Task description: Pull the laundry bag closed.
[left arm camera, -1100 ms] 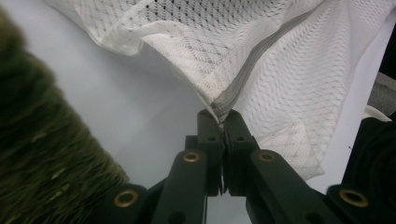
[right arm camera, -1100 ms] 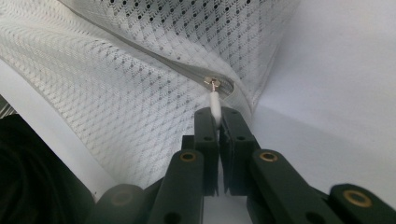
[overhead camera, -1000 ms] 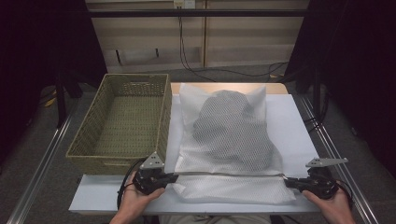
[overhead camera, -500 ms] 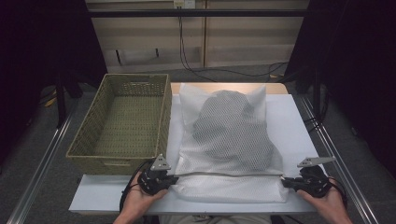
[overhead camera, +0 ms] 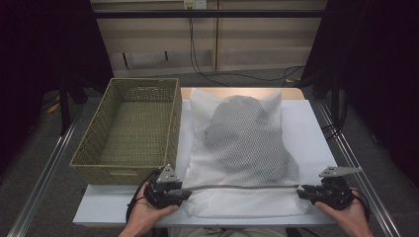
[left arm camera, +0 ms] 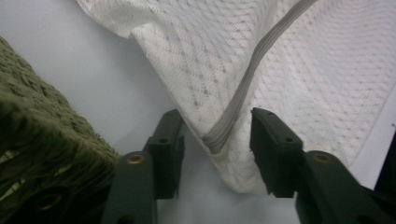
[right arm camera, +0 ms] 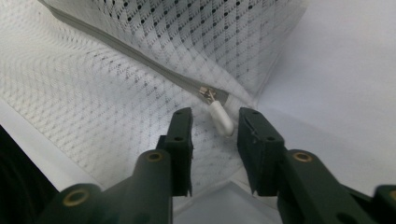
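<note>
A white mesh laundry bag (overhead camera: 242,148) with a dark garment inside lies at the centre of the frame on the white worktop (overhead camera: 316,128), its grey zipper (overhead camera: 242,187) running along the lower edge. The left claw (overhead camera: 184,194) stands open around the zipper's end; the right claw (overhead camera: 302,190) stands open around the white zipper pull (right arm camera: 220,118). A green woven basket (overhead camera: 129,129) sits at left, dark room beyond.
</note>
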`<action>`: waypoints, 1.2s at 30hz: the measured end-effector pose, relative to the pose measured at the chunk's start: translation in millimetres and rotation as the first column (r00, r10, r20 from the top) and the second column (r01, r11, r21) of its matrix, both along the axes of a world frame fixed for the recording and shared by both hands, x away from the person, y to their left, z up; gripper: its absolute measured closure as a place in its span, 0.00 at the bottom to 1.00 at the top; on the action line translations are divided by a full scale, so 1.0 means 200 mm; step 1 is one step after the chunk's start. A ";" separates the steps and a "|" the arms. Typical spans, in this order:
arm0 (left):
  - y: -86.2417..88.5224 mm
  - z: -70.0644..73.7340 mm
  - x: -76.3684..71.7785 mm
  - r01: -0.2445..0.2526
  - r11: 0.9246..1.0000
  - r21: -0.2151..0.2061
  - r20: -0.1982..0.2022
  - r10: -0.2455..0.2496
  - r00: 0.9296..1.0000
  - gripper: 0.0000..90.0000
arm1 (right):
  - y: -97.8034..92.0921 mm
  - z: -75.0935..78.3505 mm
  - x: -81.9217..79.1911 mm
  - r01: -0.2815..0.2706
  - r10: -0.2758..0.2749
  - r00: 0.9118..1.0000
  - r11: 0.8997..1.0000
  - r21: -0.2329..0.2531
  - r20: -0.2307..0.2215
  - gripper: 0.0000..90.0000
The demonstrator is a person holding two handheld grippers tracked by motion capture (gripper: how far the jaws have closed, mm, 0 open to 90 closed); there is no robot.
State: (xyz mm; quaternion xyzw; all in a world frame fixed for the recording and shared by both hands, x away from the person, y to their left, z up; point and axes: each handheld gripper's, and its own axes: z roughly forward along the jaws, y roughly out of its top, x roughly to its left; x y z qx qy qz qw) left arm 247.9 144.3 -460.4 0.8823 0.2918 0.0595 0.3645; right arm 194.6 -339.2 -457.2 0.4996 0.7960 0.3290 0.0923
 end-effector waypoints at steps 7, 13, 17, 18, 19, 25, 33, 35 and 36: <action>0.02 0.03 -0.02 -0.015 0.999 -0.042 0.002 0.016 1.000 0.40 | -0.02 0.01 -0.01 0.020 -0.021 1.000 0.999 0.030 0.024 0.56; 0.03 0.05 -0.04 -0.004 0.997 -0.082 0.035 0.007 0.999 0.29 | -0.02 0.03 -0.02 0.024 -0.026 0.998 0.998 0.053 0.056 0.41; 0.03 0.07 -0.04 -0.019 0.994 -0.108 0.040 0.024 0.999 0.24 | -0.02 0.05 -0.03 0.023 -0.030 0.995 0.997 0.068 0.095 0.33; 0.04 0.07 -0.04 -0.021 0.993 -0.120 0.045 0.026 0.999 0.22 | -0.02 0.05 -0.03 0.026 -0.034 0.994 0.997 0.073 0.105 0.31; 0.04 0.07 -0.04 -0.021 0.992 -0.125 0.043 0.026 0.999 0.22 | -0.02 0.06 -0.04 0.035 -0.045 0.992 0.996 0.082 0.115 0.28; 0.04 0.09 -0.05 -0.018 0.990 -0.143 0.051 0.026 0.998 0.18 | -0.06 0.09 -0.07 0.060 -0.085 0.981 0.988 0.145 0.172 0.17; 0.05 0.10 -0.09 -0.027 0.987 -0.160 0.069 0.039 0.997 0.17 | -0.07 0.13 -0.14 0.074 -0.119 0.962 0.980 0.184 0.245 0.14; 0.06 0.11 -0.09 -0.043 0.986 -0.164 0.076 0.056 0.996 0.16 | -0.06 0.13 -0.14 0.071 -0.117 0.962 0.980 0.185 0.247 0.14; 0.06 0.11 -0.09 -0.055 0.986 -0.155 0.076 0.067 0.995 0.14 | -0.06 0.13 -0.14 0.070 -0.114 0.963 0.981 0.184 0.246 0.14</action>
